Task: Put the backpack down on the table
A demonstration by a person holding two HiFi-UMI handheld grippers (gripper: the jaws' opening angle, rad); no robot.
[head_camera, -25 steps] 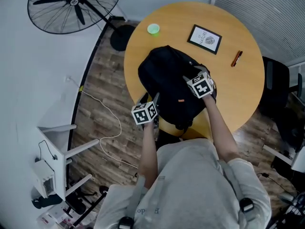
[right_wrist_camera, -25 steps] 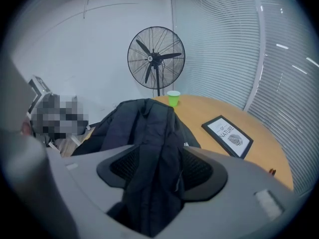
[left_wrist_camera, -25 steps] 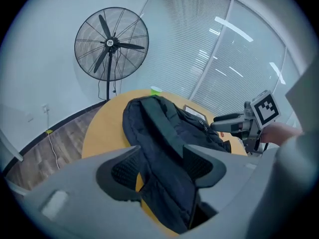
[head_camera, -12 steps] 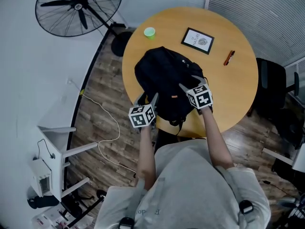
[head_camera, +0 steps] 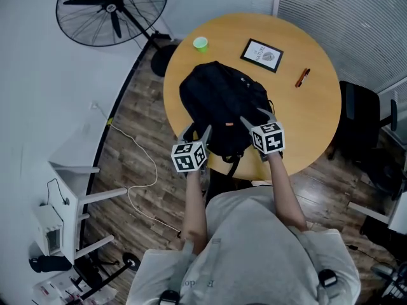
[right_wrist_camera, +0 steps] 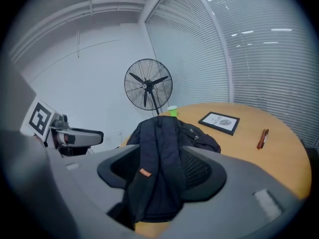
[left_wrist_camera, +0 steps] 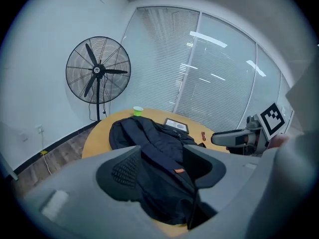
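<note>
The backpack [head_camera: 219,107] lies on the round table [head_camera: 311,126], centre-left in the head view. A green cup [head_camera: 200,43], framed picture [head_camera: 261,55] and pen [head_camera: 302,77] sit beyond it, apart. The left gripper [head_camera: 196,132] has its jaws spread and empty. The right gripper [head_camera: 257,117] has wide jaws that are closing slightly and pinching nothing. Both have drawn back from the backpack.

One backpack [head_camera: 219,107], one cup [head_camera: 200,43], one frame [head_camera: 261,55], one pen [head_camera: 302,77], one fan [head_camera: 111,8].

A light grey short-sleeved T-shirt [head_camera: 254,246] was worn, loose and creased across the body. Dark lettering [head_camera: 194,280] was printed on it, too small to be read, and a small dark fitting [head_camera: 327,276] was seen at each side — not made out further.
</note>
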